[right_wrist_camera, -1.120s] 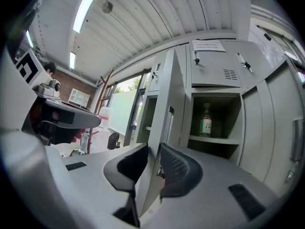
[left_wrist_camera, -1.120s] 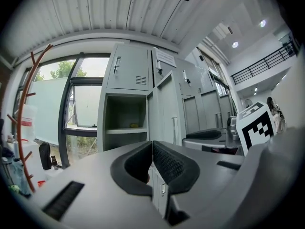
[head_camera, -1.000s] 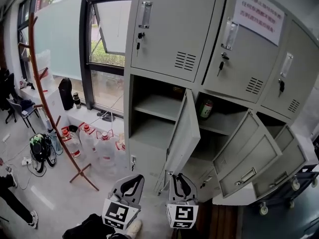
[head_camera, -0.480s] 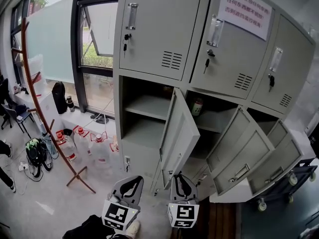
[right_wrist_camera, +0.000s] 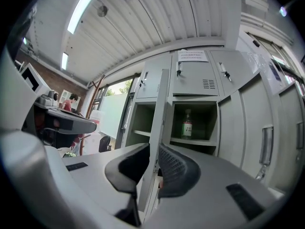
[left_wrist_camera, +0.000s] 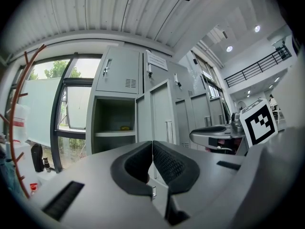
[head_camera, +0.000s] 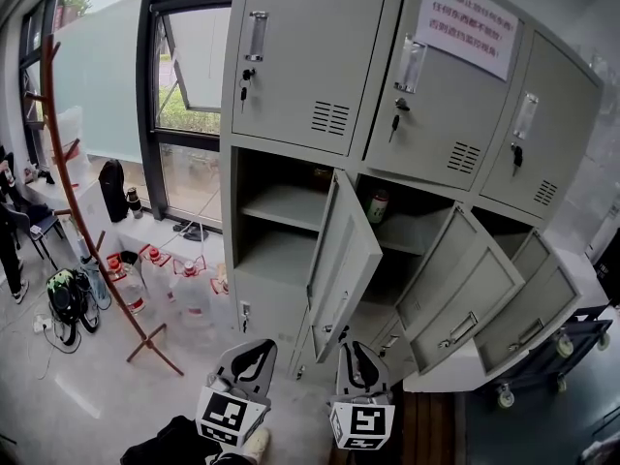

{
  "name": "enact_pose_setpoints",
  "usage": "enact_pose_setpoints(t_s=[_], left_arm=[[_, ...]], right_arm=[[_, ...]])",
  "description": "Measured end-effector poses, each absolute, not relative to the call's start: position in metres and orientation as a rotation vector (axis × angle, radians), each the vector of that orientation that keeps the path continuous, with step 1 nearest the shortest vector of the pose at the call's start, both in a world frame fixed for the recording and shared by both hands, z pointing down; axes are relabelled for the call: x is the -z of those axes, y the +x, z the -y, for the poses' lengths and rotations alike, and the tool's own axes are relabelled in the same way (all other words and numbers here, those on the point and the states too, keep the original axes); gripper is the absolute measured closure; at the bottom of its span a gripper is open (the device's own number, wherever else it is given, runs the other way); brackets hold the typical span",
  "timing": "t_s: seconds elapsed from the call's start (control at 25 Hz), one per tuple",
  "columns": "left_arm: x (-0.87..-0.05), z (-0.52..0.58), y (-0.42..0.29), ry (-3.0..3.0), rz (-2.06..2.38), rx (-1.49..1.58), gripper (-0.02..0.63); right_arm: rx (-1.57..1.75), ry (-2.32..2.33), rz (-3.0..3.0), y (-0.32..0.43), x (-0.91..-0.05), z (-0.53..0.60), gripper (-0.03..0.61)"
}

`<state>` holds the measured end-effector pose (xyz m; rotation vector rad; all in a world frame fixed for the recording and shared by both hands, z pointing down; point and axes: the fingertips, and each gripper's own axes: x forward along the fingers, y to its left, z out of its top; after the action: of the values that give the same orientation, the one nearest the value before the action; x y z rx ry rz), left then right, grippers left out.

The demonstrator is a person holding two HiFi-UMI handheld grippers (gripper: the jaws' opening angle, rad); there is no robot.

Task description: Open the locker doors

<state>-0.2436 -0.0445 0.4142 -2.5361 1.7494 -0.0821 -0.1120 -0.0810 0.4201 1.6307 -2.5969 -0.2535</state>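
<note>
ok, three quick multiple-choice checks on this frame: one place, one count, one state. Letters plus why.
1. The bottle stands in the
A. left lower compartment
B. middle lower compartment
C. right lower compartment

2. How many lower doors stand open?
A. one
B. two
C. three

3. The left tongs are
A. open and empty
B. shut and empty
C. shut on a key

1 B: the bottle shows inside the middle opening, between the two other open compartments.
2 C: all three lower doors are swung out, while the three upper doors are closed.
3 B: the pads meet with nothing between them.
</note>
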Motion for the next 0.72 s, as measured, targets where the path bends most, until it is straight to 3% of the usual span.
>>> enact_pose_setpoints(t_s=[0.72], left_arm=[[-0.459, -0.032, -0.237, -2.612, -1.716, 0.176, 0.589]], right_arm=[[0.147, 1.716, 2.530, -0.085, -0.460, -0.024, 0.561]])
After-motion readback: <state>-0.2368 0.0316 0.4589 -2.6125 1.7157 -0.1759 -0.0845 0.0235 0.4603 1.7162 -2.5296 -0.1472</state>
